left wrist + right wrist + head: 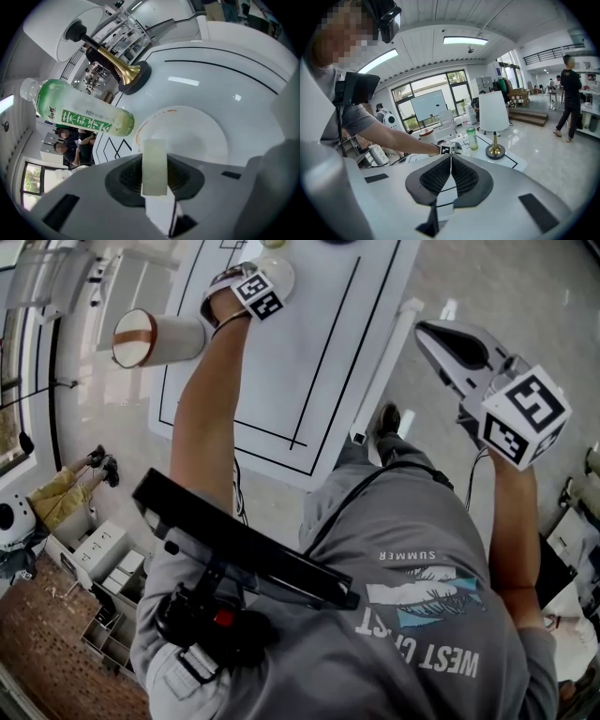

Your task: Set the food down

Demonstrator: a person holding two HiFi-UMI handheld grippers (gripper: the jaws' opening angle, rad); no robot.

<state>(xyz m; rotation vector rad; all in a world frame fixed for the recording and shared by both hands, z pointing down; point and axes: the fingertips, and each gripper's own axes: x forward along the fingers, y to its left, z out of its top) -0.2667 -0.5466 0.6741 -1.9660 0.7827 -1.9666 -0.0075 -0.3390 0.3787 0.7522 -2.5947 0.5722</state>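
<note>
White tabletop (309, 334) below: the left hand-held gripper (154, 183) clamps a pale green food strip (154, 164) over the plate (201, 140), ready for release. The right hand-held gripper (450, 178), clenched empty, idles at three o'clock.

This was a large open robotics lab or demo hall, with a glossy pale floor (548, 154), a tall window wall (429, 101), long ceiling strip lights (465, 41) and a railed upper gallery (543, 52). A white robot (388, 119) stood by the windows, a person (569, 96) stood farther off, and the white table (508, 161) carried black marked-out lines
</note>
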